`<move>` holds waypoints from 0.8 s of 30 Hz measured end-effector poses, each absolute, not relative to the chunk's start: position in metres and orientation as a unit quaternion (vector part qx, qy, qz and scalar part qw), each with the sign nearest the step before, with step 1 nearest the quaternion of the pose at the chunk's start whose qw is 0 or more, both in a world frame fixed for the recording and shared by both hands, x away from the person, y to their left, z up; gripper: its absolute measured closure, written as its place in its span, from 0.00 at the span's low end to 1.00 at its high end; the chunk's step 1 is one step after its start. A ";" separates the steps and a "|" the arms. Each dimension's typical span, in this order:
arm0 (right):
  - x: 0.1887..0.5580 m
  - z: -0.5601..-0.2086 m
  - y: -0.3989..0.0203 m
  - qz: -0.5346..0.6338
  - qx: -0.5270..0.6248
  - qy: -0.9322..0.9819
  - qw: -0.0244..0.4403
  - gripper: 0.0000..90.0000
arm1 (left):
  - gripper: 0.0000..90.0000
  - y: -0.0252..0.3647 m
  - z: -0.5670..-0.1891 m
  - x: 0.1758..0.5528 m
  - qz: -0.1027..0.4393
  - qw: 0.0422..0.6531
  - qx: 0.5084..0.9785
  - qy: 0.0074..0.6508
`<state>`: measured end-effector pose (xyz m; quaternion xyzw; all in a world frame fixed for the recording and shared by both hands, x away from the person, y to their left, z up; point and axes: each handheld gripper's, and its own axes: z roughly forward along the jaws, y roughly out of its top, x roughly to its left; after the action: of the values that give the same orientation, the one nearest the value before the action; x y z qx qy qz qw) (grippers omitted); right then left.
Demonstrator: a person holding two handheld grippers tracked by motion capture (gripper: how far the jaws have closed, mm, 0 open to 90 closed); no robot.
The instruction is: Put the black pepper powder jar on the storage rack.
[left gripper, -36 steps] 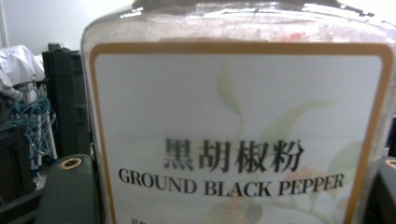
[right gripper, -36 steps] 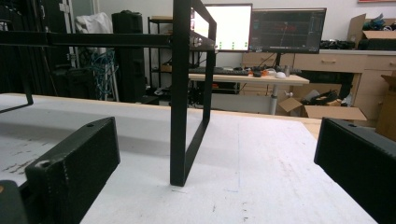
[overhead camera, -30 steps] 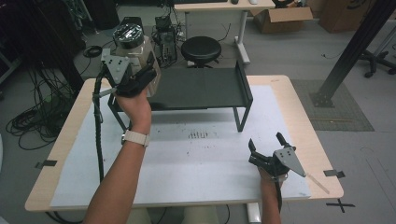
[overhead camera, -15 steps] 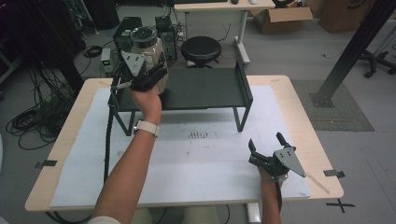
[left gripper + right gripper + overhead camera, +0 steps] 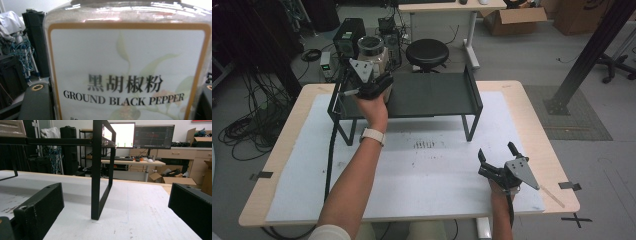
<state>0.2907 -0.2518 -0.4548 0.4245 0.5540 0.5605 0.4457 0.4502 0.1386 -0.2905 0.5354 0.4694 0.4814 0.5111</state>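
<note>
**Setting the pepper jar down on the rack**

Holding a clear plastic jar of ground black pepper [image 5: 371, 50], with its white, orange-bordered label, the left gripper [image 5: 374, 86] has its jaws clamped on the jar's sides. In the high view the jar sits at the back-left corner of the black metal shelf rack [image 5: 432, 95], and whether its base is touching the shelf yet is hard to tell from here. The left gripper view is basically all label [image 5: 127, 75], so the grip looks low and square on the body.

Doing this bit well probably means keeping the jar upright, lowering it till the base sits flat and fully inside the shelf edge, and only then letting go. That corner is close to the rack's rim, so a tilted release could tip it off the back.

The right gripper [image 5: 497, 159] rests on the white table cover [image 5: 437, 175] near the front right, jaws spread wide with nothing between them, well apart from the rack.
</note>
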 end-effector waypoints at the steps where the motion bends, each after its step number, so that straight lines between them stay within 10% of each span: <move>1: 0.291 -0.455 -0.252 0.560 0.424 0.554 0.446 0.00 | 0.27 0.138 -0.291 0.450 0.482 0.510 0.537 0.468; 24: 0.291 -0.455 -0.252 0.561 0.425 0.554 0.445 0.00 | 0.18 0.143 -0.294 0.451 0.470 0.521 0.532 0.474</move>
<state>0.2906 -0.2519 -0.4549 0.4251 0.5538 0.5608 0.4451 0.4507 0.1433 -0.2941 0.5324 0.4737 0.4702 0.5207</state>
